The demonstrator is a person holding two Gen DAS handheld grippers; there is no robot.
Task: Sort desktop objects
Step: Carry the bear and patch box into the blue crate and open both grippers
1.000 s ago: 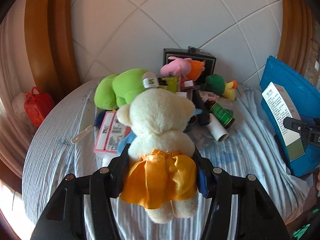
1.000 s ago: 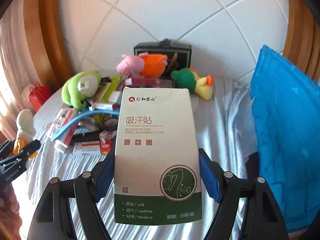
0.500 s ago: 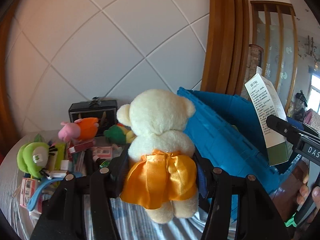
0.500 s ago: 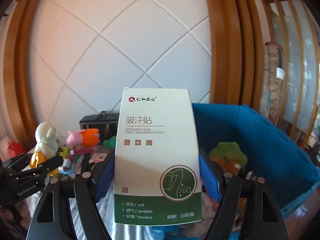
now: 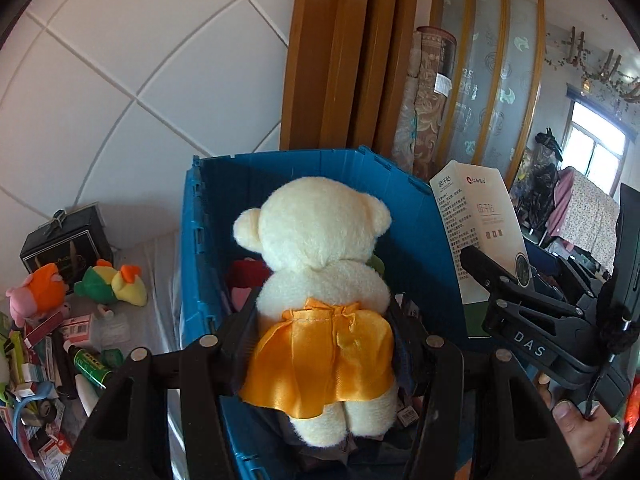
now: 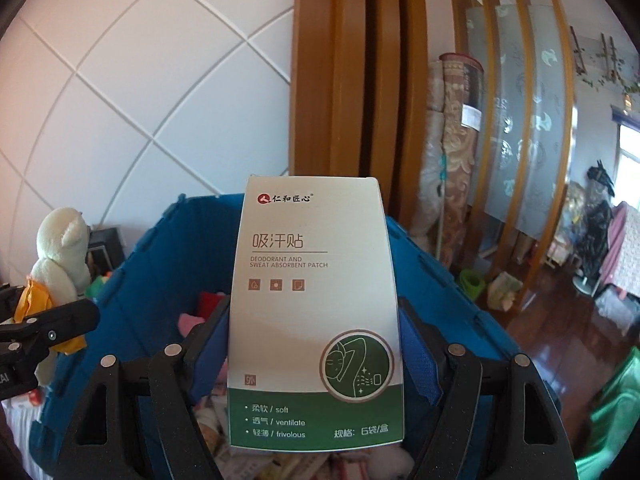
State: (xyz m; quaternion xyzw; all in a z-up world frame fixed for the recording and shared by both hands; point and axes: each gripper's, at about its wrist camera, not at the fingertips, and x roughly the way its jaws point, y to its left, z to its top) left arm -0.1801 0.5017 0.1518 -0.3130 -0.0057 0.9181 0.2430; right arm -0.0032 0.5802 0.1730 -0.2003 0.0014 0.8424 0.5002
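My left gripper [image 5: 320, 332] is shut on a cream teddy bear [image 5: 320, 256] in an orange satin skirt and holds it above the open blue plastic crate [image 5: 208, 216]. My right gripper [image 6: 314, 344] is shut on a white and green sweat patch box [image 6: 312, 300] and holds it upright above the same crate [image 6: 152, 256]. The box [image 5: 480, 228] and right gripper also show at the right of the left wrist view. The bear [image 6: 60, 256] shows at the left of the right wrist view. Soft toys and packets lie inside the crate.
Left of the crate, the striped cloth [image 5: 144, 320] carries a green and yellow duck toy [image 5: 112, 284], a pink and orange pig toy [image 5: 36, 296], a black case [image 5: 64, 240], and several small boxes and bottles. A wooden frame [image 5: 340, 56] and rolled rugs [image 6: 452, 152] stand behind.
Both grippers have swung right, away from the cluttered table, and now hold the bear and the box over the blue crate. Both grips are unchanged.
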